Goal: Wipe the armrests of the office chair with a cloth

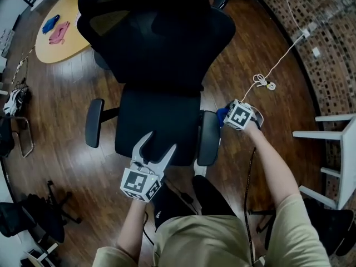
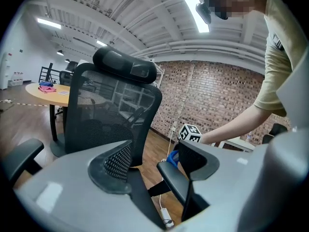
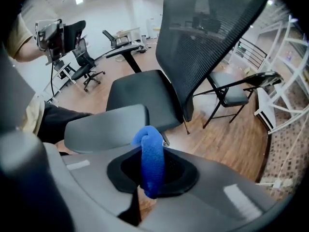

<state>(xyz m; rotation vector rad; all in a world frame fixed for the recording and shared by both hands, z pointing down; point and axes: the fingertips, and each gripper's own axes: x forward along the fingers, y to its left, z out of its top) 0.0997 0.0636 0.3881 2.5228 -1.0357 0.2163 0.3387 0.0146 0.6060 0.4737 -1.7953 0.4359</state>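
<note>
Recorded right gripper (image 3: 152, 180) clenched on a folded blue cloth (image 3: 151, 153), the cloth upright between the closed jaws. Found the cloth tip at the near edge of the grey right-hand armrest (image 3: 106, 127) in the right gripper view; could not confirm contact. In head view, placed this gripper right of centre, just beside the outer edge of that armrest, near its upper end. Logged left gripper (image 1: 158, 148) released, jaws spread wide with nothing between them, at lower centre of the frame over the front part of the seat (image 1: 161, 110). Noted office chair (image 1: 161, 49) filling upper centre, black back toward the top, left-hand armrest (image 1: 93, 122) at left of the seat with nothing on it. Beyond the chair: round wooden table (image 1: 61, 52) in the upper left corner, bearing a pink cloth (image 1: 58, 32) and a small blue rag (image 1: 50, 22) beside it; white cable (image 1: 266, 77) on the dark wood floor (image 1: 72, 93) at upper right; white furniture frame (image 1: 339, 149) at the right edge.
</note>
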